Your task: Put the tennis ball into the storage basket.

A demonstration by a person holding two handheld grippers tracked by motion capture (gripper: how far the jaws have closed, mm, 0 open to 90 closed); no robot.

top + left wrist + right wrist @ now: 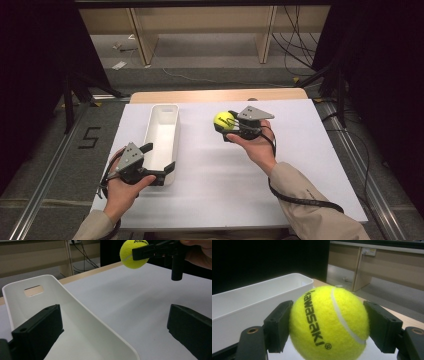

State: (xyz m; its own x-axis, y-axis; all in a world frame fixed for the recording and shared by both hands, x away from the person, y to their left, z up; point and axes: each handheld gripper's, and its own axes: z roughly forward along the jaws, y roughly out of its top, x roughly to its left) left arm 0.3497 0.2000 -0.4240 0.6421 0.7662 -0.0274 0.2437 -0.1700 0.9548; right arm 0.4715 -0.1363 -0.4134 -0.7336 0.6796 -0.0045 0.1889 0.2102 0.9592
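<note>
At the left of the high view we hold the left gripper at the near end of the white bin. Its fingers stand wide apart and grip nothing; one sits inside the bin and the other outside, with the bin's right wall between them. In the left gripper view the bin's far end wall shows an oblong handle slot.

Further right, our right gripper hangs above the surface, well right of the bin, pointing left towards it. Its fingers are closed on the tennis ball, one pad on each side, so the ball is in the air and apart from the bin. In the right gripper view the yellow ball carries black lettering that reads "KAWASAKI" with a small registered mark after it, running down beside the white seam. The left gripper view shows the same ball at the top, and just the start of that word.

The surface is white and matt, laid over a pale wooden top whose edge shows along the far side. A "5" is marked on the grey floor to the left. Beyond stand light wooden furniture legs, with black cables on the floor and dark curtains at both sides.
</note>
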